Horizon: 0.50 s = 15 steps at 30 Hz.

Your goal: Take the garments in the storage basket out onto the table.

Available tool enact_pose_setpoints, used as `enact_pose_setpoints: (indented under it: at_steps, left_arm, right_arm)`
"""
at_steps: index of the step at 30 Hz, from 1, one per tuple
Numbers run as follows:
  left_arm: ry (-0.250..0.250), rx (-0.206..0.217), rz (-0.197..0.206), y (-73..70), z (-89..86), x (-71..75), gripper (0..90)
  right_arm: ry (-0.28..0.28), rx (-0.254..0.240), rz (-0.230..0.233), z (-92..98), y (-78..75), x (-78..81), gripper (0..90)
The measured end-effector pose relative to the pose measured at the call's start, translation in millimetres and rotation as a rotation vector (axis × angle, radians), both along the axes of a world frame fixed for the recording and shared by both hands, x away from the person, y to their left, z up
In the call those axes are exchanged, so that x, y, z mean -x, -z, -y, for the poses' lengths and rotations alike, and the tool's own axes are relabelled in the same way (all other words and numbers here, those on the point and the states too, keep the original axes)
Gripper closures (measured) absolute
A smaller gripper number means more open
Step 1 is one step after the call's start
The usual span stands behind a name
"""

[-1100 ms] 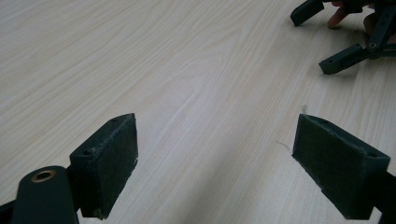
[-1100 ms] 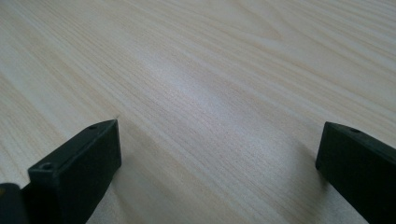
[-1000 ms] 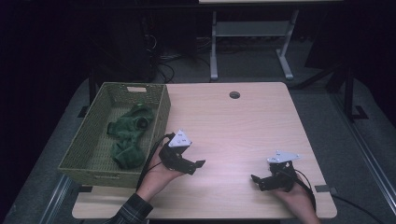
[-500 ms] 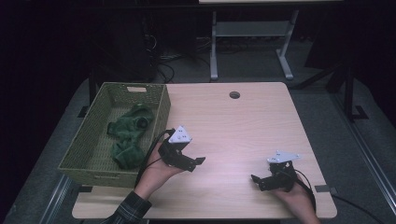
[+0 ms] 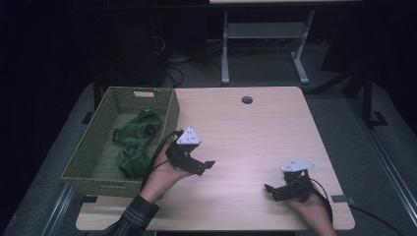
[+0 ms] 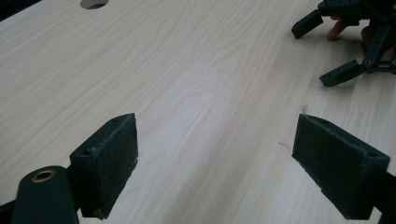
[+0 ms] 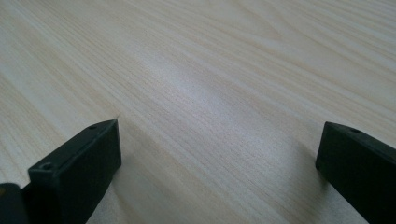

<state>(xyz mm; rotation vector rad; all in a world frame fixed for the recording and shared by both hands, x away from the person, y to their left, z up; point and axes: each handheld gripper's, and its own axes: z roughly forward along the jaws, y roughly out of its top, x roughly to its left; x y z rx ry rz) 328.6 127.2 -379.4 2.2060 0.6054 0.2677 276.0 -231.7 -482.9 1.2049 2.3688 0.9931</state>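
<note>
While green cloth (image 5: 135, 142) lies bunched inside the woven basket (image 5: 93, 147) at the bench's (image 5: 255, 132) left edge, the left tool (image 5: 201, 167) hovers just beside it, jaws wide and empty; well apart, the right tool (image 5: 275, 191) sits low near the front edge, jaws wide too.

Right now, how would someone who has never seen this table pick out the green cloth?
Start at the light wooden table and find the green woven basket on its left edge. The green cloth lies crumpled inside it, darker than the basket, just left of the left tool.
</note>
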Motion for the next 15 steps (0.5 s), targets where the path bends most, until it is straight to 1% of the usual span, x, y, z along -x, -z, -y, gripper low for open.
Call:
enact_pose_setpoints:
  at_steps: [1, 2, 6, 8, 9, 11, 13, 15]
  left_arm:
    - [-0.001, 0.01, -0.005, 0.0, -0.1, -1.2, 13.9]
    - [0.004, 0.005, -0.007, -0.7, -0.7, -2.5, 13.9]
    - [0.014, 0.011, -0.005, -4.1, -0.5, -9.4, 14.0]
    - [0.019, 0.016, -0.005, -5.2, -0.5, -12.7, 14.0]
    - [0.02, 0.025, -0.008, -5.2, -0.3, -14.0, 14.0]
    - [0.033, 0.013, -0.007, -6.4, -1.7, -17.2, 14.0]
    - [0.036, 0.022, -0.008, -7.7, -3.6, -19.9, 14.0]
    - [0.036, 0.028, 0.002, -10.0, -6.9, -22.2, 14.0]
  right_arm:
    - [0.0, 0.0, 0.0, 0.0, 0.0, 0.0, 0.0]
    - [0.0, 0.0, 0.0, 0.1, 0.0, 0.1, 0.0]
    - [-0.001, 0.0, 0.001, 0.3, 0.0, 0.4, 0.0]
    - [-0.002, 0.0, 0.001, 0.4, 0.0, 0.4, 0.0]
    - [-0.002, 0.0, 0.002, 0.4, 0.0, 0.4, 0.0]
    - [-0.004, 0.002, 0.006, 0.6, 0.1, 0.1, 0.0]
    - [0.0, 0.003, 0.005, 0.2, 0.0, 0.3, 0.0]
    - [0.001, 0.003, 0.005, 0.1, 0.0, 0.2, 0.0]
